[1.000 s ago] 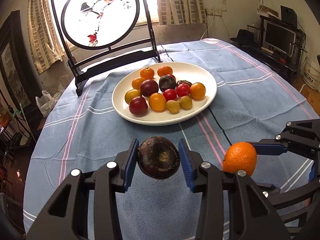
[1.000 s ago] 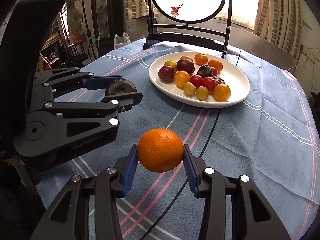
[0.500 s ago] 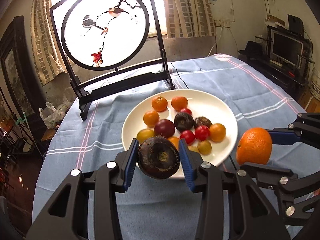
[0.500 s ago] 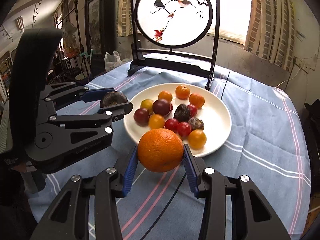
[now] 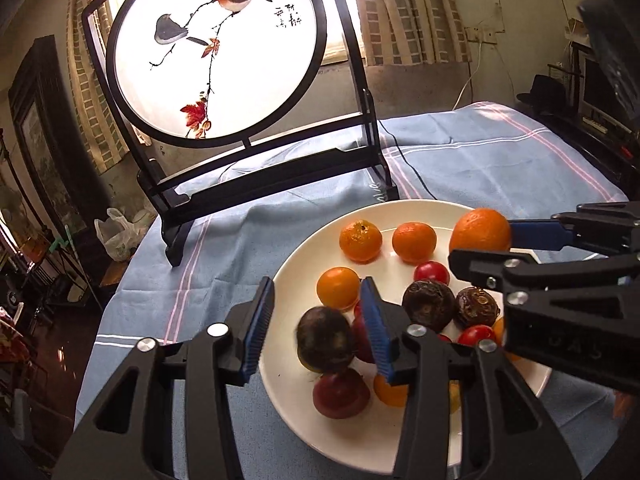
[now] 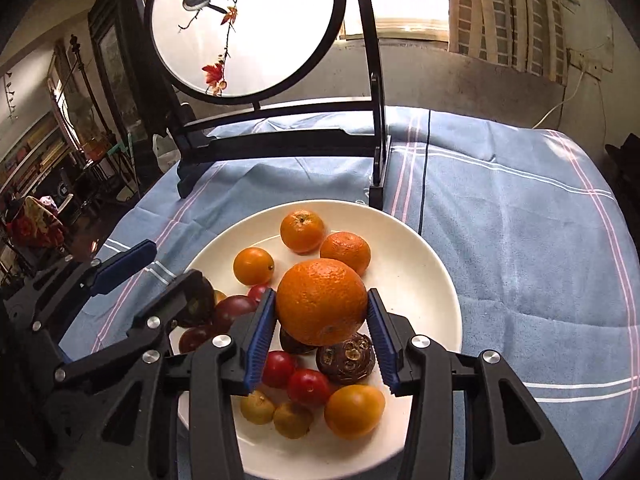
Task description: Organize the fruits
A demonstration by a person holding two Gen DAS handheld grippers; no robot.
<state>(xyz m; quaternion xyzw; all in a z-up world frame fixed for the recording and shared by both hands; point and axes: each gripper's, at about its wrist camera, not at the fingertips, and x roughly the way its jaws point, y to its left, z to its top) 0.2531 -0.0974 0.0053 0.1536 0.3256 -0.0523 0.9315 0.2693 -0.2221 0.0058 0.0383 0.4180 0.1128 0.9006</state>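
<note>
A white plate on the blue tablecloth holds several small fruits: oranges, red and purple plums, dark mangosteens. My left gripper hangs over the plate's left part with its jaws apart. A dark round fruit, blurred, is below and between the pads, free of the left pad and close to the right one. My right gripper is shut on a large orange above the middle of the plate.
A round painted bird screen on a black stand stands just behind the plate. The tablecloth stretches bare to the right. Furniture and clutter surround the table.
Both grippers moved forward over the plate. The left jaws opened and the dark fruit dropped from them. The right gripper still holds the orange.
</note>
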